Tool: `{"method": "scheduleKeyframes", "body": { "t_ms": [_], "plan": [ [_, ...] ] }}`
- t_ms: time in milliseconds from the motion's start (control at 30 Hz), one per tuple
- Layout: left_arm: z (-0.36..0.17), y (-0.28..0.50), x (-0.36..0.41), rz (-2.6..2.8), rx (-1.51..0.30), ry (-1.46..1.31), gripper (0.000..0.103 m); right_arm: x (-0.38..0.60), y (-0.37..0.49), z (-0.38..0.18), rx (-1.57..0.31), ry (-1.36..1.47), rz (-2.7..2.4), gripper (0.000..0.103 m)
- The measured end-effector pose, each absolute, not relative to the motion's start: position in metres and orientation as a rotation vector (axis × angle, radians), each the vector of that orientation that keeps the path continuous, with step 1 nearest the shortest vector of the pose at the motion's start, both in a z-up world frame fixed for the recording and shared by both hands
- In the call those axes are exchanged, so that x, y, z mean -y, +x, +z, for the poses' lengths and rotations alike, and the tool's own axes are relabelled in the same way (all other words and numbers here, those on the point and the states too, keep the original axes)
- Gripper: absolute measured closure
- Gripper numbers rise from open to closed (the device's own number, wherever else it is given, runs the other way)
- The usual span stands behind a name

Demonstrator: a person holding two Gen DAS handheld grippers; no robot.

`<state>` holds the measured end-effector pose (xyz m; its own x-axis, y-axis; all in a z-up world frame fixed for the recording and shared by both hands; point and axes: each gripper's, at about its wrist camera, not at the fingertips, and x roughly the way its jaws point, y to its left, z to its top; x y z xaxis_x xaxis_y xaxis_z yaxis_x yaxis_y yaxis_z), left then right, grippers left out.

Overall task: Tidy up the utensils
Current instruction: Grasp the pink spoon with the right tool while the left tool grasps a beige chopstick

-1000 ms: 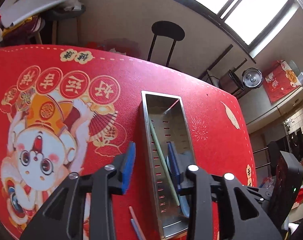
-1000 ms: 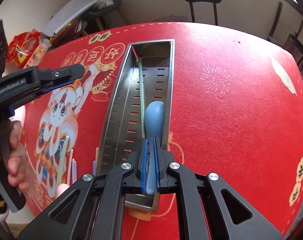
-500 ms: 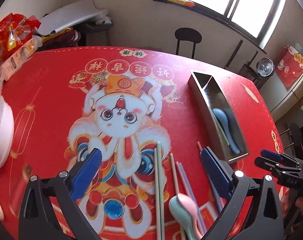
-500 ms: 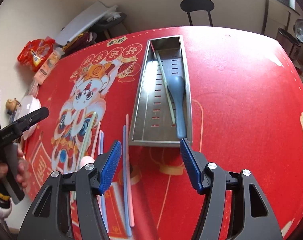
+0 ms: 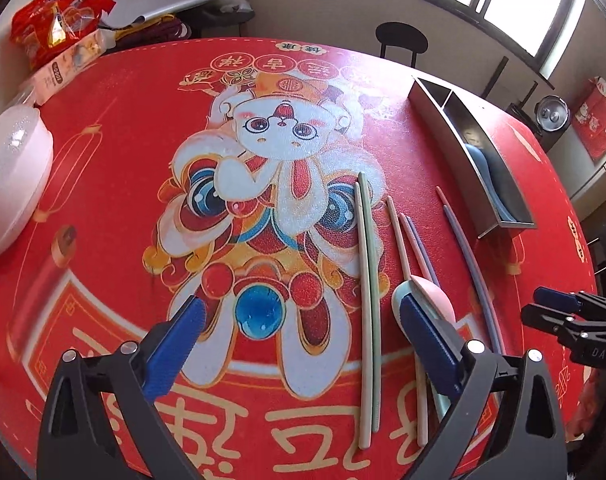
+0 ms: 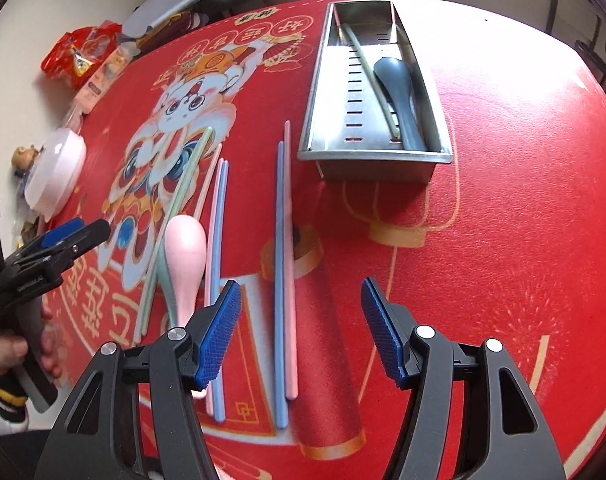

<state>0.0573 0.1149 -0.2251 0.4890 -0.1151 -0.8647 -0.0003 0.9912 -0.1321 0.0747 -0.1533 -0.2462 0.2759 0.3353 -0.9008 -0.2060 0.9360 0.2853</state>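
Lower middle of both views: grippers (image 5: 299,344) (image 6: 299,328) wide open, empty; packed chopsticks (image 6: 281,280) and spoon (image 6: 185,256), easy to snag two.

Red printed table (image 6: 483,208), steel tray (image 6: 373,156), loose chopsticks (image 6: 281,280), pink spoon (image 6: 185,252), white bowl (image 5: 11,176)

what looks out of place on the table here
The pink spoon lies across the green chopsticks instead of flat on the mat. One green chopstick already sits in the tray, apart from its fellows. Nothing is spilled or broken.
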Motion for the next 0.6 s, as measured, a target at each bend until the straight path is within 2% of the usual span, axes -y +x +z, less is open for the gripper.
{"method": "scheduleKeyframes", "body": {
  "t_ms": [233, 367, 600],
  "plan": [
    [-0.225, 0.042, -0.116, -0.108, -1.062, -0.115, 0.014, 0.114, 0.063, -0.25, -1.264, 0.048, 0.48, 0.044],
    [-0.226, 0.036, -0.122, -0.111, -1.062, -0.133, 0.019, 0.09, 0.058, -0.253, -1.285, 0.017, 0.556, 0.068],
    [-0.227, 0.03, -0.127, -0.154, -1.066, -0.152, 0.034, 0.062, 0.055, -0.264, -1.342, -0.004, 0.6, 0.075]
  ]
}}
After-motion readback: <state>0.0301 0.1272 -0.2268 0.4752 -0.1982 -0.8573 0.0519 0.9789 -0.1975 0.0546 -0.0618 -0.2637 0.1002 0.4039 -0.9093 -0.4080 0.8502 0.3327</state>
